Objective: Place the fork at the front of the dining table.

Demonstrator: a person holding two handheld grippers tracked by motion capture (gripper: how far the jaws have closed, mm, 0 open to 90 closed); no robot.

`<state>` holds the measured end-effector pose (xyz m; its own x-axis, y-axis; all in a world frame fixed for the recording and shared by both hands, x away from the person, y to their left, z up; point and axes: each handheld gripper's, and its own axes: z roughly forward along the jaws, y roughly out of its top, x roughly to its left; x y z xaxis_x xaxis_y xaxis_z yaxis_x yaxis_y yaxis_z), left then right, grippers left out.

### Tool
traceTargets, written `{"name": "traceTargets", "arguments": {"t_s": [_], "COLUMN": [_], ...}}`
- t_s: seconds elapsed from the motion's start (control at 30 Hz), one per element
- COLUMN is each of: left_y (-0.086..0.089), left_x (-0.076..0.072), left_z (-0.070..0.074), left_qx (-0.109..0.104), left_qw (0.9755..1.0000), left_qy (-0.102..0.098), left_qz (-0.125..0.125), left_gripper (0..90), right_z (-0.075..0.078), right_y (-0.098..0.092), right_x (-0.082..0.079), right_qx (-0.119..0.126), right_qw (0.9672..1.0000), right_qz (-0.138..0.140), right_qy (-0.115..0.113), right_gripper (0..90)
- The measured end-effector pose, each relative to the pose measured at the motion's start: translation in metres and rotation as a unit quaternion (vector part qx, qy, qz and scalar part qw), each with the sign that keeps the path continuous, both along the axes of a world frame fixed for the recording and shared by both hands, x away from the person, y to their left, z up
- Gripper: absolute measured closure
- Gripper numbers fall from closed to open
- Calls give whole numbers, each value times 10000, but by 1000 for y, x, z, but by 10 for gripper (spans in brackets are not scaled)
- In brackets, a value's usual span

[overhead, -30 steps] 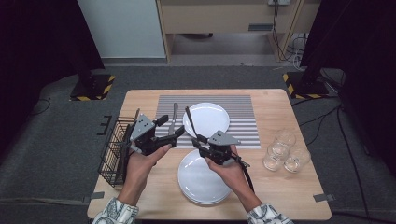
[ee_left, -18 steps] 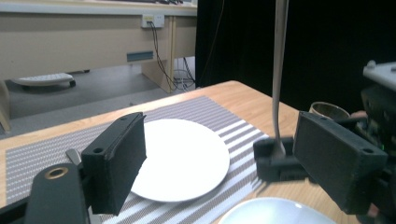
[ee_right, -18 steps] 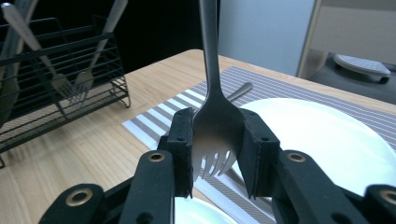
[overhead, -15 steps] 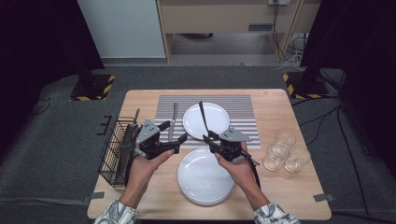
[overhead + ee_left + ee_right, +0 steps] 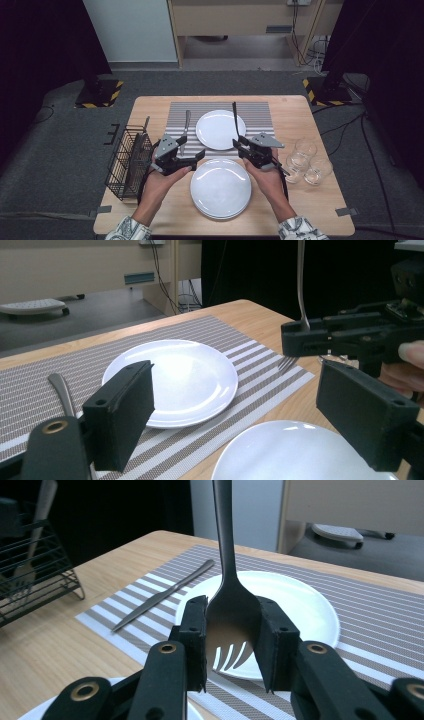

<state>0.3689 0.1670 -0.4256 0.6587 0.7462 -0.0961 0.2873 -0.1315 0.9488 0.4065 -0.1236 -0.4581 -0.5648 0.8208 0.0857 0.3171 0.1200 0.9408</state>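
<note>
High view: we count two plates, three glasses, one knife; our right gripper clamps one fork, left gripper gapes wide, bare wood beside the mat.

Both grippers are matte black with blocky rectangular jaws; the left gripper and the right gripper each carry a grey three-cornered plate on top. Brass-ringed screw holes mark the jaw arms. Patterned sleeve cuffs, light with dark print, sit at six o'clock.
</note>
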Motion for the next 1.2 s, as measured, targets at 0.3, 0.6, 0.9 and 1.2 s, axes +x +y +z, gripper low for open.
{"name": "traceTargets", "arguments": {"t_s": [0.3, 0.6, 0.9, 1.2], "left_y": [1, -3, -4, -1], "left_x": [-1, 0, 0, -1], "left_z": [-4, -12, -20, -25], "left_qx": [-31, 89, 176, 129], "left_qw": [10000, 9999, 9997, 9996], "left_qy": [70, 128, 194, 240], "left_qz": [-19, -51, -4, 71], "left_gripper": [114, 88, 80, 77], "right_z": [-1, -3, 1, 8], "right_y": [-11, -13, -22, -28], "right_x": [6, 9, 11, 20], "right_qx": [3, -39, 27, 22], "right_qw": [9994, 9990, 9983, 9969], "right_qz": [-310, -418, -558, -761], "right_qy": [134, 162, 166, 195], "right_gripper": [682, 683, 682, 683]}}
